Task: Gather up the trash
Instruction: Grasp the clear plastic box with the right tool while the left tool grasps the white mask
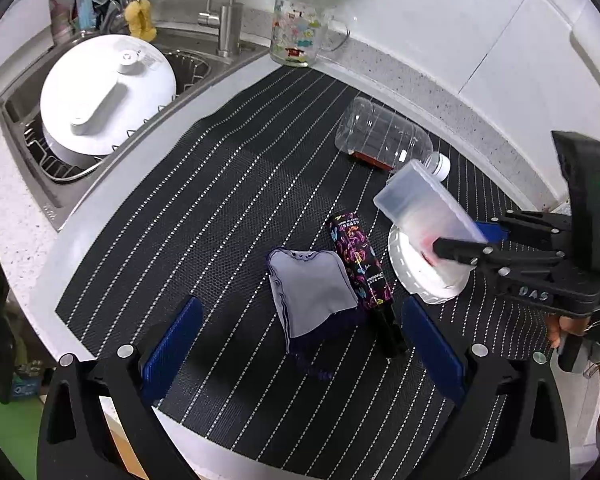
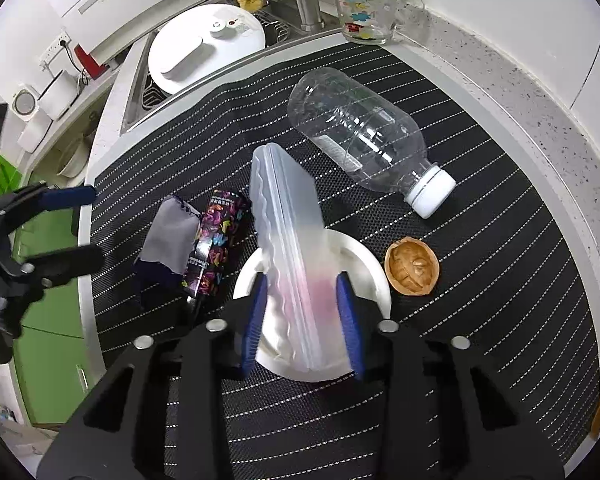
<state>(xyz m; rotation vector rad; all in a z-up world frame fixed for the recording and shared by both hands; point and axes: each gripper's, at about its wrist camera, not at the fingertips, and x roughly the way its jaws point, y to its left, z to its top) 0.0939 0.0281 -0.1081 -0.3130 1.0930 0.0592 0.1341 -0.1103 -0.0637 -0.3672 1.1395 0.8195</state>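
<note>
Right wrist view: my right gripper clamps the frosted plastic container over the white lid — left gripper gapes empty.

Only clearly legible text: "DAS", handwritten in pale marker on the black body of the right tongs, seen from the left wrist cam. The dark floral tube on the striped mat has small white print along its side and a line near its top end, visible in both views, but too small and blurred to read. The glass mug at the back of the counter carries coloured cartoon figures and a red patch w/ white marks near the base, unreadable. White lid in the sink has a sticker, print illegible.
</note>
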